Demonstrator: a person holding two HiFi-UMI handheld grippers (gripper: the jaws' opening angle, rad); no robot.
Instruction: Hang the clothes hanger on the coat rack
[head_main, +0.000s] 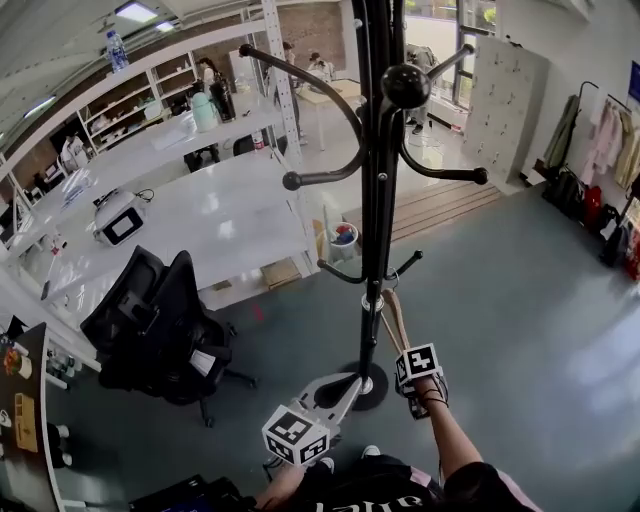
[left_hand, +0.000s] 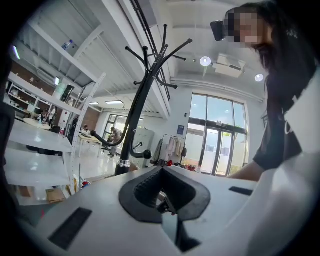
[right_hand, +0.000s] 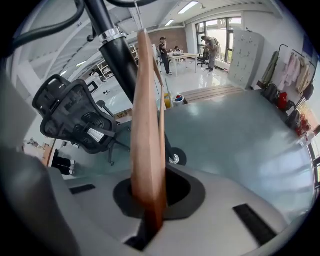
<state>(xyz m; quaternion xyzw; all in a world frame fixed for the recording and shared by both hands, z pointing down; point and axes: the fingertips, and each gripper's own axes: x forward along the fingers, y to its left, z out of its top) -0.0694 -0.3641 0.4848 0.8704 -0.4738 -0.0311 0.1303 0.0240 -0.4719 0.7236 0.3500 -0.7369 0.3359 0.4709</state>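
Observation:
The black coat rack (head_main: 378, 180) rises from its round base on the grey floor, with curved hooks at several heights. My right gripper (head_main: 405, 350) sits just right of the pole, low down, pointing steeply downward. It is shut on the lower edge of a wooden clothes hanger (head_main: 393, 315). In the right gripper view the hanger (right_hand: 145, 125) stands edge-on between the jaws of the gripper (right_hand: 150, 210), its wire hook reaching up beside the pole (right_hand: 117, 50). Whether the hook rests on a rack arm is unclear. My left gripper (head_main: 345, 385) points level at the rack's base, shut and empty (left_hand: 162, 197); the rack (left_hand: 135, 107) stands ahead.
A black office chair (head_main: 160, 320) stands left of the rack. Behind it are long white tables (head_main: 200, 210) and shelving. A low wooden platform (head_main: 440, 205) lies behind the rack, with lockers (head_main: 505, 100) and a clothes rail (head_main: 600, 140) at the right. People are at the far end.

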